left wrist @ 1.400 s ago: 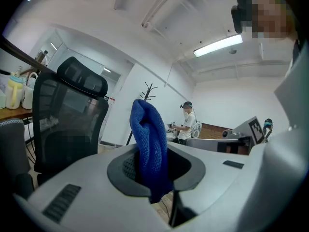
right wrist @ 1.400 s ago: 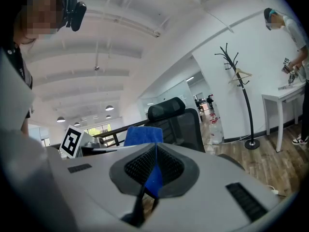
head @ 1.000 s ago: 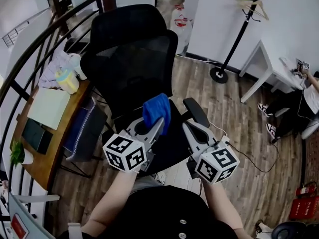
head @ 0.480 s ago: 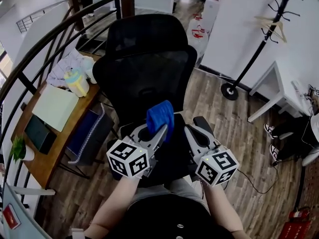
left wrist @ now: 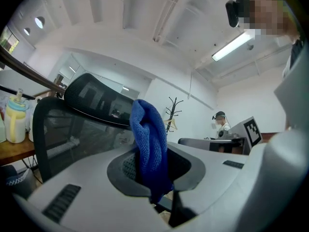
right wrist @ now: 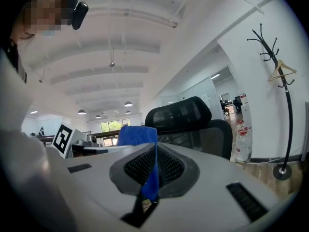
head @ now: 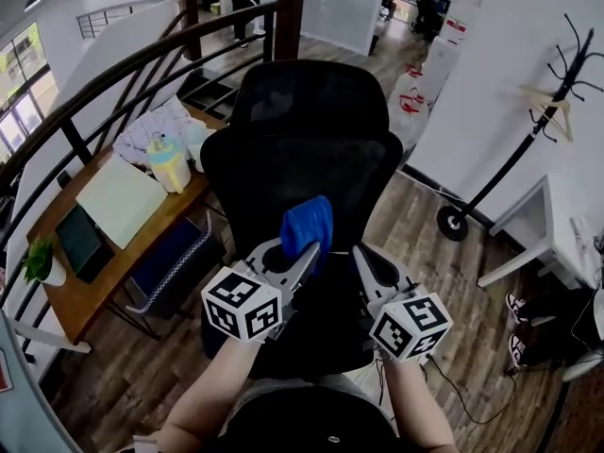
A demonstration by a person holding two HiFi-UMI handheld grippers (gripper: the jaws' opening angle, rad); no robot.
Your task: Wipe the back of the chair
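Note:
A black mesh office chair stands in front of me, its back [head: 302, 173] facing me and its headrest [head: 311, 97] above. My left gripper [head: 300, 253] is shut on a folded blue cloth [head: 308, 226] that sticks up from its jaws, just short of the lower part of the chair back. In the left gripper view the blue cloth [left wrist: 150, 149] hangs in the left gripper [left wrist: 154, 178], with the chair back [left wrist: 72, 129] to the left. My right gripper [head: 370, 260] sits beside it, shut and holding nothing. The right gripper view shows the right gripper [right wrist: 155, 173], the blue cloth [right wrist: 137, 135] and the chair [right wrist: 193, 124] behind.
A wooden desk [head: 66, 295] at the left carries a bottle [head: 170, 163], a green pad [head: 121, 199] and a small plant [head: 42, 262]. A dark stair railing [head: 123, 74] curves behind it. A coat stand [head: 528, 121] and a white table [head: 557, 234] are at the right.
My view has lifted, so the chair back sits lower and nearer the picture's middle. Both grippers have kept their pose, and the cloth is still in the left one.

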